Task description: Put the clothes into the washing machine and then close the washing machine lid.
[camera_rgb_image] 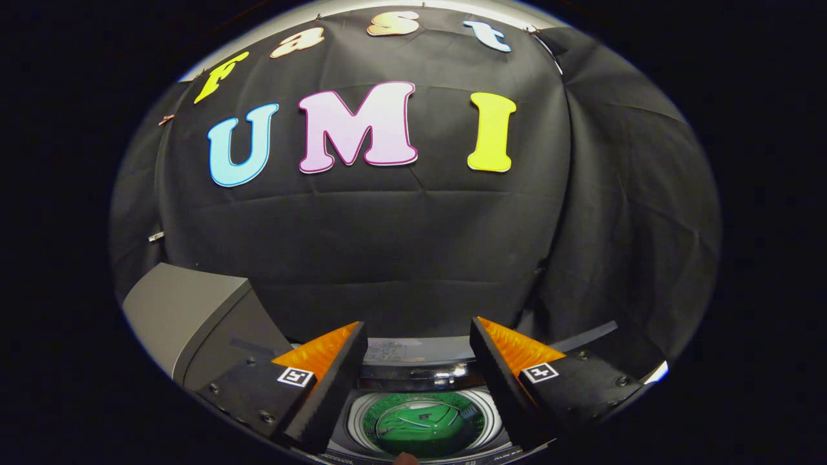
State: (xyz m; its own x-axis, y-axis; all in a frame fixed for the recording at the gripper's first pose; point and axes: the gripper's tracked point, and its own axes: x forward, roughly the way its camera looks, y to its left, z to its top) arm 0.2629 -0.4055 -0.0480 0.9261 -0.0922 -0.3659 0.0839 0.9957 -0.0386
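My gripper (418,336) hangs open above the washing machine (413,371), with nothing between its fingers. Below the gap between the fingers I look down into the round drum opening. A green garment (420,423) lies inside the drum. The machine's grey lid (187,310) stands raised to the left of the left finger. The rear panel of the machine runs across just beyond the fingertips.
The booth's black cloth wall (400,245) hangs close behind the machine and folds around on the right. A small rounded tip, maybe a fingertip (406,458), shows at the near rim of the drum.
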